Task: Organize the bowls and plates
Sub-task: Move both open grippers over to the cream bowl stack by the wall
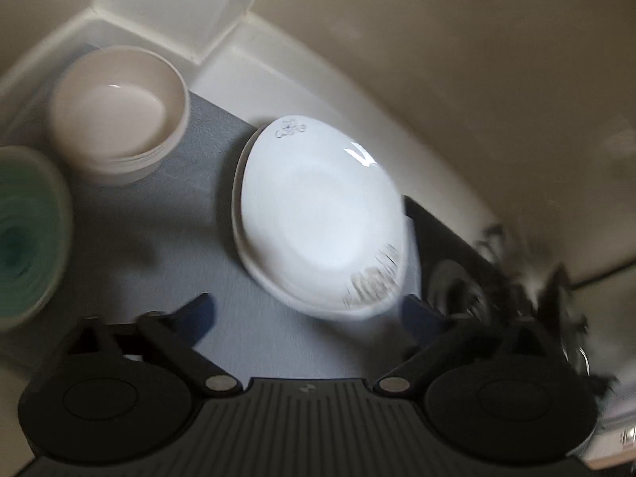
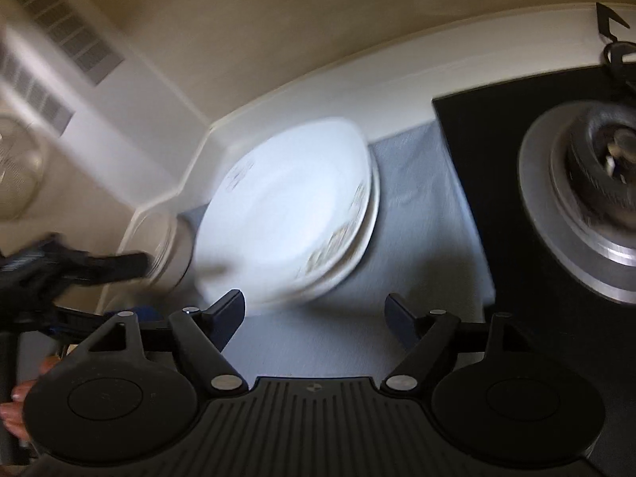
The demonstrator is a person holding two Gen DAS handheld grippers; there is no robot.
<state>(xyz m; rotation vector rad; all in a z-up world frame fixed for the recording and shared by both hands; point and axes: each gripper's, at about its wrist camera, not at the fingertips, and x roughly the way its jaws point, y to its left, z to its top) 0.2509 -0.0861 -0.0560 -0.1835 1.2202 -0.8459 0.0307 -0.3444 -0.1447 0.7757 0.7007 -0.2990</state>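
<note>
A stack of white plates [image 1: 318,206] with a patterned rim lies on the grey-blue counter mat [image 1: 159,258], just beyond my left gripper [image 1: 310,313], which stands wide open with nothing between its pads. Farther back on the left are stacked beige bowls [image 1: 119,111], and a green bowl [image 1: 24,234] sits at the left edge. In the right wrist view the same plates [image 2: 286,206] lie ahead of my right gripper [image 2: 316,306], open and empty. One of the left gripper's dark fingers [image 2: 119,264] shows beside a beige bowl [image 2: 175,246].
A black cooktop [image 2: 497,159] with a metal burner [image 2: 588,198] borders the mat on the right; the burner [image 1: 457,286] also shows blurred in the left wrist view. Cream walls and a white ledge [image 1: 222,39] close the corner behind. A person's hand [image 2: 16,397] shows at lower left.
</note>
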